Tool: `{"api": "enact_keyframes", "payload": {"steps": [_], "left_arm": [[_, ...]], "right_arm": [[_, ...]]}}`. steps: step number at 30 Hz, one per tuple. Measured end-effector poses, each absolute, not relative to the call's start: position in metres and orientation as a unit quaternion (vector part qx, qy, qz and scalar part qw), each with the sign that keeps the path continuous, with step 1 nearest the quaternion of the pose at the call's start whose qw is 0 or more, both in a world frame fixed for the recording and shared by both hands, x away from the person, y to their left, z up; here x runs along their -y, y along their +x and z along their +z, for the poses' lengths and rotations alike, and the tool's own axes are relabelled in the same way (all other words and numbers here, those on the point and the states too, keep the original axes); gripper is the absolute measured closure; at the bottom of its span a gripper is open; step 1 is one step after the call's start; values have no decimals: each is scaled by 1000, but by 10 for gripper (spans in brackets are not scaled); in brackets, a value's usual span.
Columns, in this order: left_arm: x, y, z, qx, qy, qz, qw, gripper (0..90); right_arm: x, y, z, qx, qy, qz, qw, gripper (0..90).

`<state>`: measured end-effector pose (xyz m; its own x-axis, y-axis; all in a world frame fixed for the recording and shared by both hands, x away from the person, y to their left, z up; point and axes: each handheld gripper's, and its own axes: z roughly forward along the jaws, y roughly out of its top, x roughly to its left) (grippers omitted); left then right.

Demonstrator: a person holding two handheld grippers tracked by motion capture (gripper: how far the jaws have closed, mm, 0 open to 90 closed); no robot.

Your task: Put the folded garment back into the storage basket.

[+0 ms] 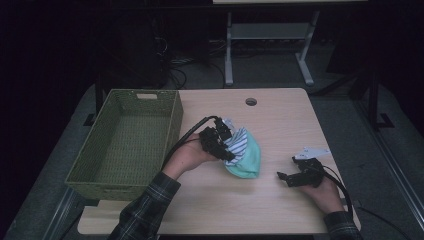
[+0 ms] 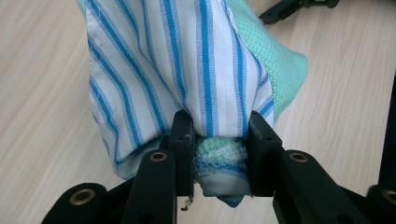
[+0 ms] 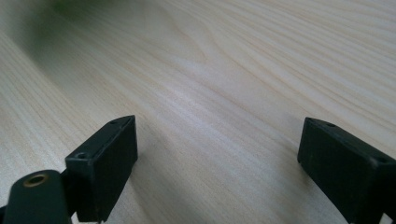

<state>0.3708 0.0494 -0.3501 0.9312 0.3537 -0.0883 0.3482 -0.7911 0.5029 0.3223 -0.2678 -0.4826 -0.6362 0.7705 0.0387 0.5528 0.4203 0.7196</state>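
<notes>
A bundle of cloth [image 1: 245,152], white with blue stripes on one side and mint green on the other, hangs in the middle of the table. My left gripper [image 1: 222,145] is shut on it. In the left gripper view both jaws pinch a bunched fold of the striped cloth [image 2: 187,70], with the green knit cloth [image 2: 285,60] draped behind. My right gripper [image 1: 286,178] rests low over the wood near the table's right front, held in a hand. Its jaws stand wide apart in the right gripper view [image 3: 217,163], with bare wood between them.
A green woven basket [image 1: 172,125] stands along the table's left side, its inside bare. A round cable hole [image 1: 251,102] sits near the far edge. The tip of the right gripper [image 2: 289,9] shows at the top of the left gripper view.
</notes>
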Motion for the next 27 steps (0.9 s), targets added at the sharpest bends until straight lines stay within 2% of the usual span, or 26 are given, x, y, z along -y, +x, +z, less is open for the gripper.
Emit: {"api": "enact_keyframes", "payload": {"steps": [27], "left_arm": [[-100, 375, -301, -220, 936, 47, 272, 679]], "right_arm": [[268, 322, -483, -830, 399, 361, 151, 111]]}}
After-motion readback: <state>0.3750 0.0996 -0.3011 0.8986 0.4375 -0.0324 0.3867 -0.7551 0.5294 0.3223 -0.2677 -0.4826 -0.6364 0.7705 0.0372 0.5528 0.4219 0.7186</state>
